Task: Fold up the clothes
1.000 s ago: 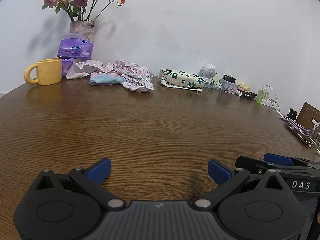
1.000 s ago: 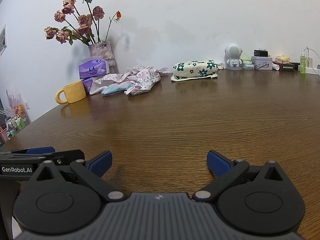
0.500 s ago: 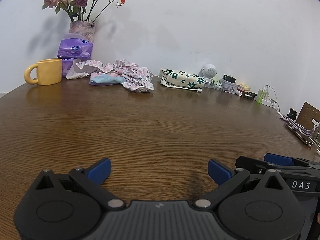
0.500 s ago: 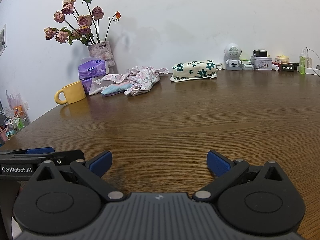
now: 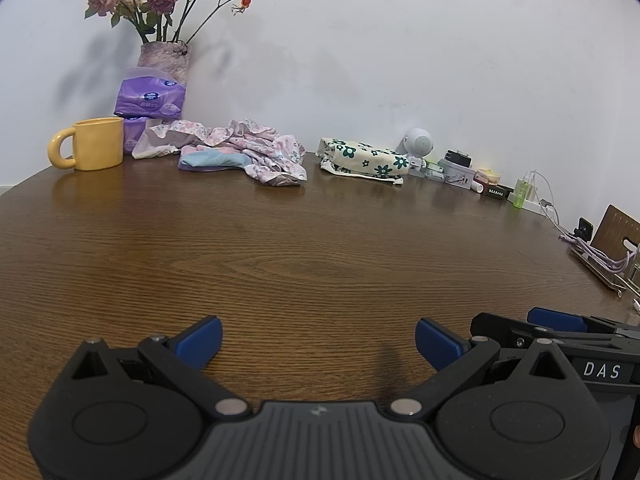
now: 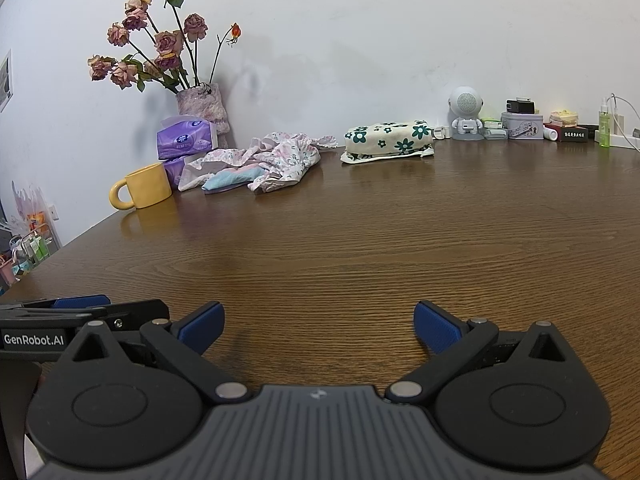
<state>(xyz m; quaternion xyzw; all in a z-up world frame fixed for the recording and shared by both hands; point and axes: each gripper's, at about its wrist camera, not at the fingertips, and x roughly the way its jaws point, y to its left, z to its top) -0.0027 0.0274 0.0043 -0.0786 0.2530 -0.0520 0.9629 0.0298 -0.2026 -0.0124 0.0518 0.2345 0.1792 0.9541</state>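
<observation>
both hand-held grippers (image 5: 316, 342) (image 6: 316, 328) gape, well short of the crumpled clothes (image 5: 240, 152).

Wide bare table (image 5: 320, 264) ahead, free passage. Obstacles along far wall: mug (image 5: 94, 155), tissue packs (image 5: 150, 98), crumpled clothes (image 5: 248, 154), floral pouch (image 5: 362, 159), small clutter (image 6: 520, 124).

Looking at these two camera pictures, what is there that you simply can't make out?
- Crumpled clothes pile: both views, folds hide how many garments it holds and what kind.
- Tissue packs: left view, the yellow mug covers part of the lower pack.
- Small items along the wall: both views, too small to read labels.
- Person holding the left gripper and right gripper: outside both frames.
- Rack: left view, cut off by the edge.
</observation>
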